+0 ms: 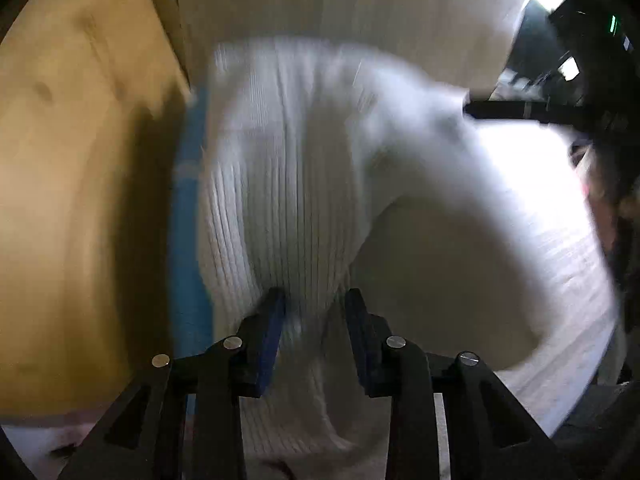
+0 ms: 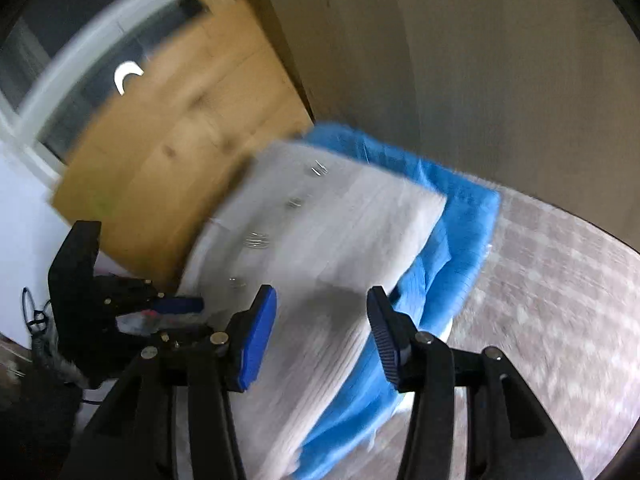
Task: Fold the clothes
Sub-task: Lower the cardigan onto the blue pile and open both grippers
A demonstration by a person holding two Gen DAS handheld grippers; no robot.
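A white ribbed knit garment (image 1: 288, 184) fills the left wrist view, blurred by motion. My left gripper (image 1: 314, 300) has its jaws part open with the knit bunched between the blue pads; a firm grip does not show. In the right wrist view the white garment (image 2: 320, 240) lies folded on a blue garment (image 2: 448, 248). My right gripper (image 2: 322, 300) is open above the white garment, holding nothing. The left gripper (image 2: 180, 304) shows at the left of that view, by the white garment's edge.
A wooden board (image 1: 80, 180) stands at the left, also in the right wrist view (image 2: 180, 128). A patterned grey surface (image 2: 560, 300) lies under the clothes. A pale wall (image 2: 480, 60) is behind. A person's dark shape (image 1: 616, 200) is at the right edge.
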